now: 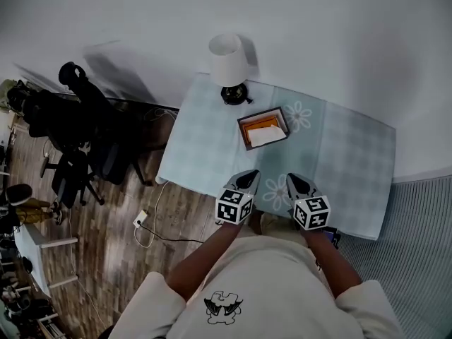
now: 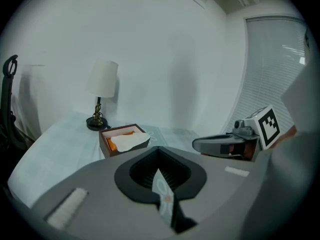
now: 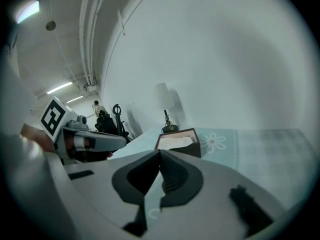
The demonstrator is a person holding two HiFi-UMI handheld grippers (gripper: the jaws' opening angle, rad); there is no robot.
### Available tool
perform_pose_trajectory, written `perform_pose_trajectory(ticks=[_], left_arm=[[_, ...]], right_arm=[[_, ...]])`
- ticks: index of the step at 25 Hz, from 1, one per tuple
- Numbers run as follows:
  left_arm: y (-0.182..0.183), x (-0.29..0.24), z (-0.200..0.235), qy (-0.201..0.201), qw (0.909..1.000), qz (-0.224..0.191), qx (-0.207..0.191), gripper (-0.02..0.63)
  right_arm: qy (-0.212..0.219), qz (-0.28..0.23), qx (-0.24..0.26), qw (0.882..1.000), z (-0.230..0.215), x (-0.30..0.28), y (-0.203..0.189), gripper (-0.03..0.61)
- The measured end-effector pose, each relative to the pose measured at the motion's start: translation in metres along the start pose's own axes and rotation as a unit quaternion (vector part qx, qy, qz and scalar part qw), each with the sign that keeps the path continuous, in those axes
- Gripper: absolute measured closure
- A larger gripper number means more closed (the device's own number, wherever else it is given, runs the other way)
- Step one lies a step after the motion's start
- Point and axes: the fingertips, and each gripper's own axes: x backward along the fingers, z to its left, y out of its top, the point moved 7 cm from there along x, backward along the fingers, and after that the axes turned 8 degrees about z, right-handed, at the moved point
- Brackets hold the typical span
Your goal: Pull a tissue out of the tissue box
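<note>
Head view shows the task not yet begun in any way that counts. The tissue box [image 1: 263,128], a dark wooden one with an orange lining, stands on the tabletop [image 1: 353,161] toward its far side, just near of the lamp [image 1: 227,66]. A white tissue [image 1: 269,135] pokes out of its open top, loosely crumpled toward the right side of the box, and nothing touches it.

The left gripper [image 1: 248,178] and the right gripper [image 1: 297,181] hang side by side over the near edge of the tabletop, both pointing toward the box and well apart from it. In the left gripper view the jaws meet at their tips with nothing between them; only the patterned cloth shows through the slot behind the pads. In the right gripper view the jaws are likewise pressed together and empty, with the box straight ahead beyond them.

So, as I judge it, everything is left to do. One gripper has to reach the box, spread its jaws, close them on the raised part of the tissue and draw it up and clear. The box looks light, so the other gripper may need to steady it while the tissue comes out.
</note>
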Motion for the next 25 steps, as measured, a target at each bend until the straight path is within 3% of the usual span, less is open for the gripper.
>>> perform_pose_trajectory(ticks=[10, 16, 25], left_arm=[[0.035, -0.022, 0.023, -0.010, 0.9998, 0.002, 0.017, 0.607], [0.042, -0.022, 0.039, -0.020, 0.9997, 0.007, 0.007, 0.607], [0.045, -0.054, 0.066, -0.015, 0.9990, 0.031, 0.030, 0.607]], right_arm=[[0.007, 0.010, 0.014, 1.000, -0.012, -0.031, 0.032, 0.569], [-0.001, 0.012, 0.016, 1.000, -0.002, -0.044, 0.042, 0.569], [-0.004, 0.029, 0.022, 0.999, -0.020, -0.076, 0.060, 0.569]])
